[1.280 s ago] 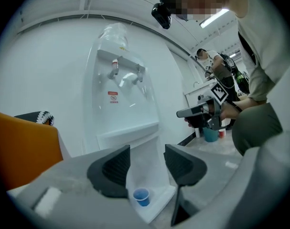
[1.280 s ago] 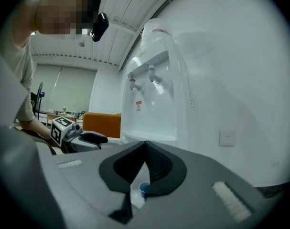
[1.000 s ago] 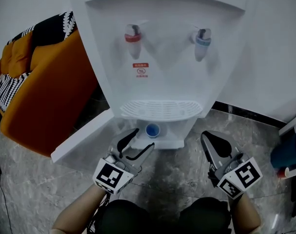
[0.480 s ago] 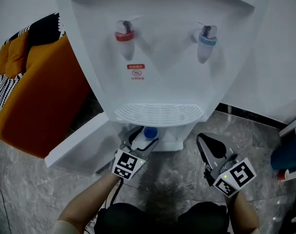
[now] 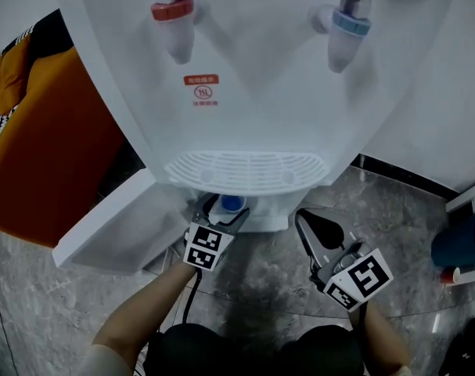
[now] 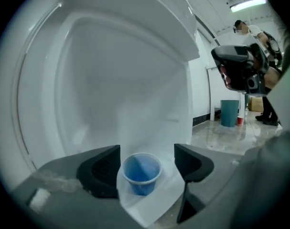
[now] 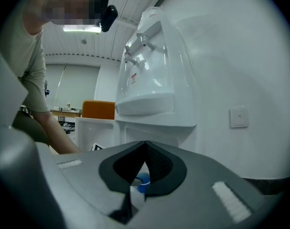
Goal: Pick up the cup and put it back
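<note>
Overhead first: shows the left tongs [image 5: 221,212] set in under the drip tray [image 5: 245,171] of the water dispenser [image 5: 253,92], tips at either side of the blue cup [image 5: 232,203] on the small white ledge [image 5: 268,214] down there. Shows the right tongs [image 5: 315,229] well apart from it, off to the right above the marbled floor [image 5: 260,288], busy with nothing.

Next, along the left tongs [image 6: 147,166]: confirms wide-parted jaws, just been opening, with the cup [image 6: 141,173] upright between them yet touched by neither pad. Leaves a clear gap on both sides.

Then, along the right tongs [image 7: 145,168]: finds the tips pressed together and nothing clamped. Catches only a sliver of the cup [image 7: 143,180] far beyond them.

As for progress: looks like the reach-in for the pick-up, barely begun. Remaining, by this reading: close on the cup, lift it off the ledge, set it back down, let go.
</note>
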Available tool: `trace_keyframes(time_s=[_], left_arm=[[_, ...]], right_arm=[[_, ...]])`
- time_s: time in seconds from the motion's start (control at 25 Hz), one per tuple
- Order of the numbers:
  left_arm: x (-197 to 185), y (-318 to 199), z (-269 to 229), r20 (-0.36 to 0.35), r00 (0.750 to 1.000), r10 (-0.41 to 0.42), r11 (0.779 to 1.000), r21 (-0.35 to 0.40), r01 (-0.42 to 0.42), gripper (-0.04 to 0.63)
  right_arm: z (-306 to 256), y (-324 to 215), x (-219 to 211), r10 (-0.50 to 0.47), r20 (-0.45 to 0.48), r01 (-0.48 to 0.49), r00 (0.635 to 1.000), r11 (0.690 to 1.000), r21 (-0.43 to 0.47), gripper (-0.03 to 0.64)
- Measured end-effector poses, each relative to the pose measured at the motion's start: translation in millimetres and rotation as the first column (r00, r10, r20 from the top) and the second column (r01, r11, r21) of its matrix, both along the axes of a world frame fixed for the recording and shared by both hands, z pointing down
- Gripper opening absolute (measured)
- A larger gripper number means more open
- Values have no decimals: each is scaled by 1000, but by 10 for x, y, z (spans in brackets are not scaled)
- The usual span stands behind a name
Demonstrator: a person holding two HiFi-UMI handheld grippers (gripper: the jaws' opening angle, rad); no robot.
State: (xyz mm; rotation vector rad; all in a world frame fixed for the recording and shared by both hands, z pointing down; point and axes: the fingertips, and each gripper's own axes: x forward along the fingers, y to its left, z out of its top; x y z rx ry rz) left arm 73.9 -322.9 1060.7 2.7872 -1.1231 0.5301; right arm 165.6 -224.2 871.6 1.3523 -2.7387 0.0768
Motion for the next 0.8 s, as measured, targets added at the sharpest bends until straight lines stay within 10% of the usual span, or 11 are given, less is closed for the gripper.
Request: trace_keyframes(time_s=[0.8], left_arm=[[120, -289, 334, 30, 995, -99, 995, -1, 99, 376]], right_arm=[[237, 70, -97, -23, -3, 23, 1000, 997, -76, 3]])
